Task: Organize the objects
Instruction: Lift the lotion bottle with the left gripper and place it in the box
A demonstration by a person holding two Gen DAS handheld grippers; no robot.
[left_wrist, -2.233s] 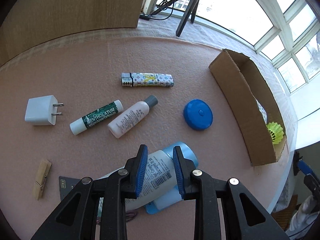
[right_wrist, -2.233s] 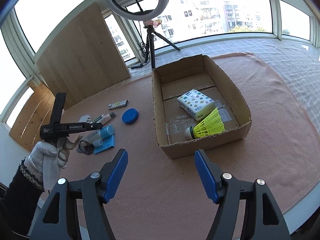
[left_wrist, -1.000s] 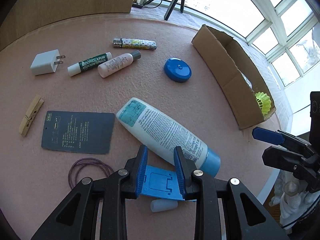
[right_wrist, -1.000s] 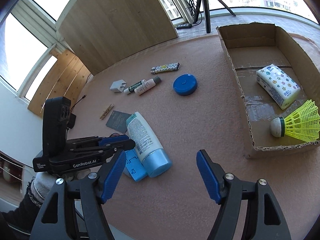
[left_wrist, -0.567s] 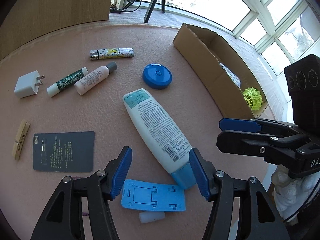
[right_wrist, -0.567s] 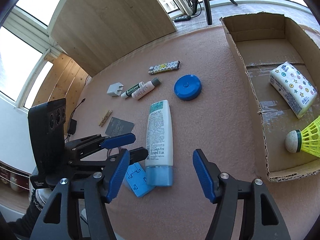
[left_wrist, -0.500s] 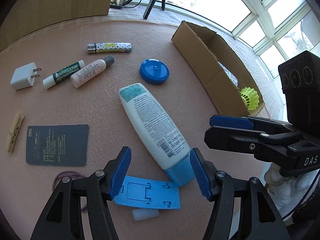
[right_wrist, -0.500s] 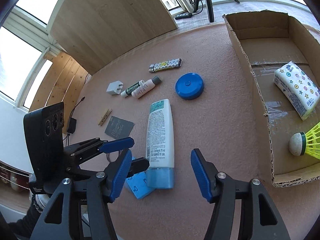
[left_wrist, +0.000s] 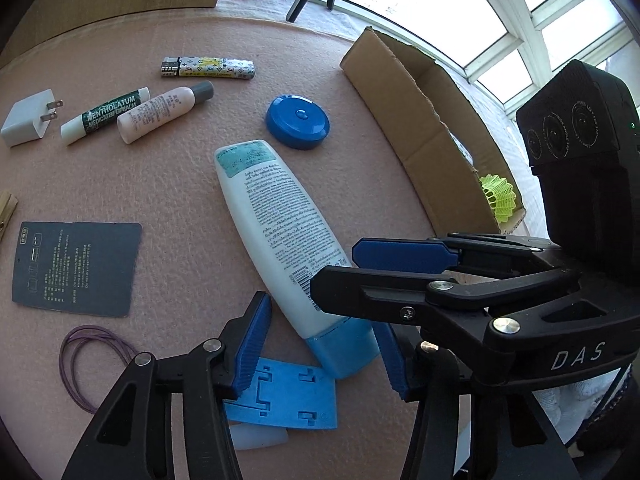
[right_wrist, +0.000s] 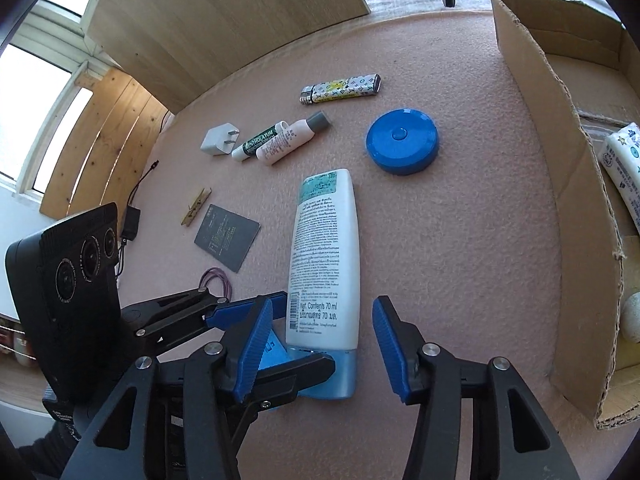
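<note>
A: What's on the left?

B: Plug (left_wrist: 25, 119), lip balm (left_wrist: 105, 115), dark card (left_wrist: 76, 263) on the pink surface (left_wrist: 168, 200).

A: Middle?

B: Lotion bottle (right_wrist: 326, 256) lying flat. Left gripper (left_wrist: 320, 354) & right gripper (right_wrist: 320, 350) both at its blue cap end, jaws closing, cap between them, not touching yet.

A: Right?

B: Cardboard box (right_wrist: 560, 184), well apart.

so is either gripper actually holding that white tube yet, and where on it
Neither yet. Both the left gripper and right gripper straddle the lotion tube at its blue cap end, jaws closing, with gaps visible between pads and tube.
</note>
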